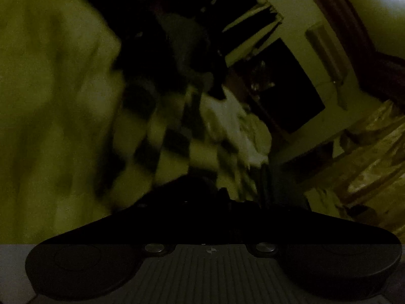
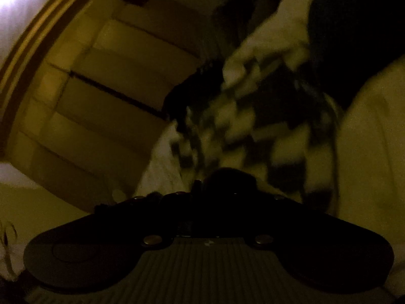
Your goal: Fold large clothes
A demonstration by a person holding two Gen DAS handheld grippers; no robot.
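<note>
Both views are very dark and blurred. A checkered dark-and-light garment (image 1: 167,141) hangs right in front of my left gripper (image 1: 222,195), whose fingers are lost in shadow against the cloth. The same checkered garment (image 2: 243,131) fills the middle of the right wrist view, just ahead of my right gripper (image 2: 225,177), whose dark fingers sit close together at the cloth. Whether either gripper pinches the fabric is hidden by the darkness.
A pale sheet or cloth (image 1: 50,101) covers the left of the left wrist view and the right of the right wrist view (image 2: 367,152). A wall with a dark framed opening (image 1: 286,88) and panelled furniture (image 2: 106,96) stand behind.
</note>
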